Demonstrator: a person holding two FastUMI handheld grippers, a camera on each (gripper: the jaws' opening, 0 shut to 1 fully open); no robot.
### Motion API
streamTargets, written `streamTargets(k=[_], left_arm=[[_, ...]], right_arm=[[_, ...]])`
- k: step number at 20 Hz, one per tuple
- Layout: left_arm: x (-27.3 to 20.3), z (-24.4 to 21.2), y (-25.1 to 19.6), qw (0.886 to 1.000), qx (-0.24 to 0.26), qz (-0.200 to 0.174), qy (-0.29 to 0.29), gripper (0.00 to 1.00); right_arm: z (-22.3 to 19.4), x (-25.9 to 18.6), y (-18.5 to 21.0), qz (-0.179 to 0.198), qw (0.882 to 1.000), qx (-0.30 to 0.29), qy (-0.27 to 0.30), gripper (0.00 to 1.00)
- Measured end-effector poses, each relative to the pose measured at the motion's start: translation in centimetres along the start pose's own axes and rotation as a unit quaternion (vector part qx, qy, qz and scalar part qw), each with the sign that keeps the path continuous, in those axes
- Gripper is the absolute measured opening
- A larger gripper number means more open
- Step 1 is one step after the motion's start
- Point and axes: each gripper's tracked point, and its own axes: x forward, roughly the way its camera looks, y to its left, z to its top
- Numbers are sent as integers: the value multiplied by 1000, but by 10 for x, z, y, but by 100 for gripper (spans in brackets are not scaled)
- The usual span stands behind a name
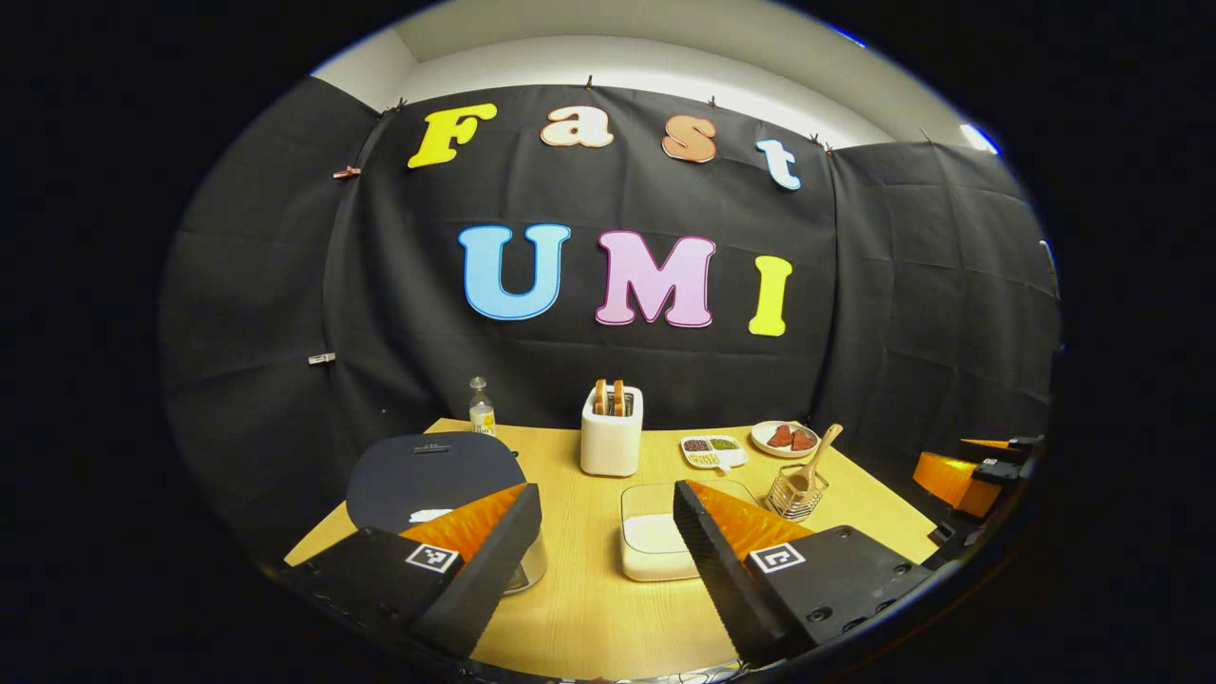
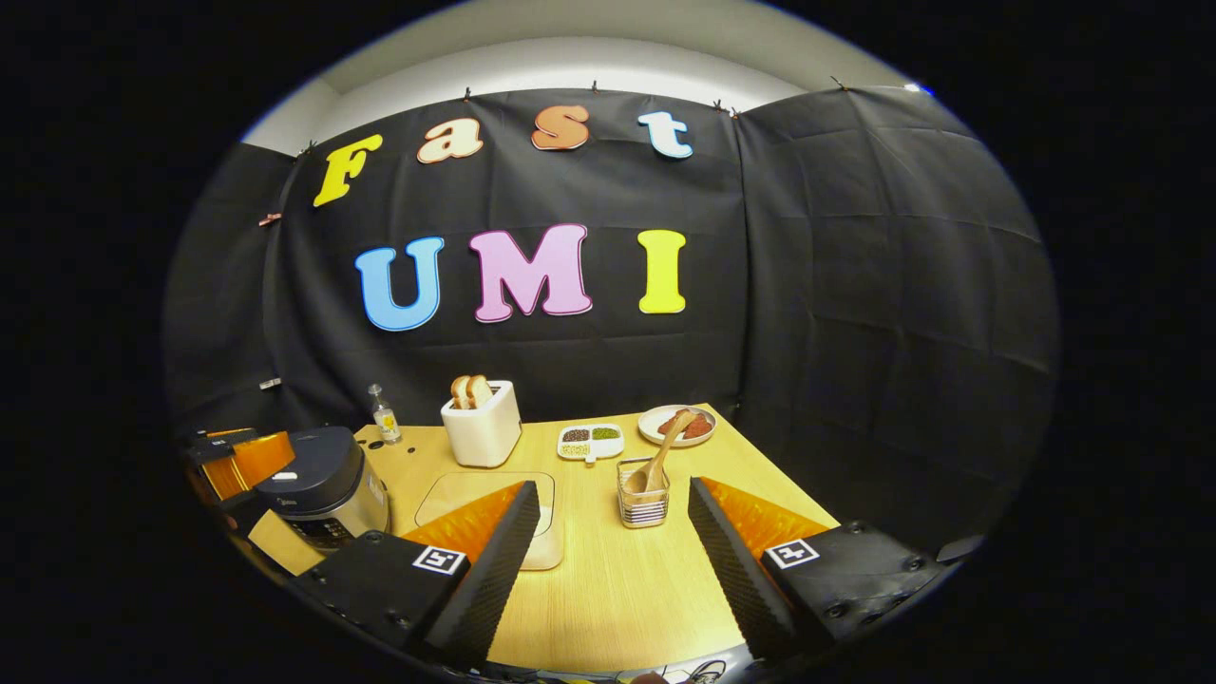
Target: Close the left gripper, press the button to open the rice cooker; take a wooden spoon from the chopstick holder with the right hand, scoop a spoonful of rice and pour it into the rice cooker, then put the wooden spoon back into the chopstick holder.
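Note:
The rice cooker stands at the table's left with its dark lid down and a small white button at the front. My left gripper hovers open in front of it, its left finger overlapping the cooker's front. A clear box of rice lies mid-table. The wire chopstick holder holds the wooden spoon, bowl down. My right gripper is open and holds nothing, short of the holder and spoon. The cooker and rice box lie to its left.
A white toaster with bread stands at the back, a small bottle to its left. A divided dish and a plate lie behind the holder. The other gripper hangs off the table's right edge.

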Motion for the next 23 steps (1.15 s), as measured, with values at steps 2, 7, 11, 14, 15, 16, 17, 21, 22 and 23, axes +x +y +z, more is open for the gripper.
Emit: streamTargets(k=[2,7,11,14,15,16,17,21,22,23], left_arm=[[5,4,-3,1000,-7,15,-4,95],[9,27,-8,997,-6,64,-33,95],[3,38,-10,995,1,85,-47,95],[-7,29,-9,995,-17,94,-35,96],[-10,26,-9,995,-23,94,-32,95],[-14,27,-9,995,-28,94,-34,96],[-15,27,-8,994,-30,94,-35,95],[-21,28,-7,994,-26,95,-40,95],[-22,29,-7,995,-26,93,-40,95],[-23,25,-6,995,-27,92,-39,95]], right_arm=[[1,12,-5,12,1000,0,1,98],[-2,38,-15,37,999,-5,7,99],[-2,51,1,77,997,-7,27,99],[10,58,13,92,995,-25,11,98],[11,59,19,98,995,-28,9,98],[11,60,25,105,994,-30,9,99],[12,60,30,113,993,-32,8,99],[13,59,38,121,992,-39,1,99],[15,58,40,123,992,-41,-2,99],[16,56,40,122,992,-42,-4,99]])
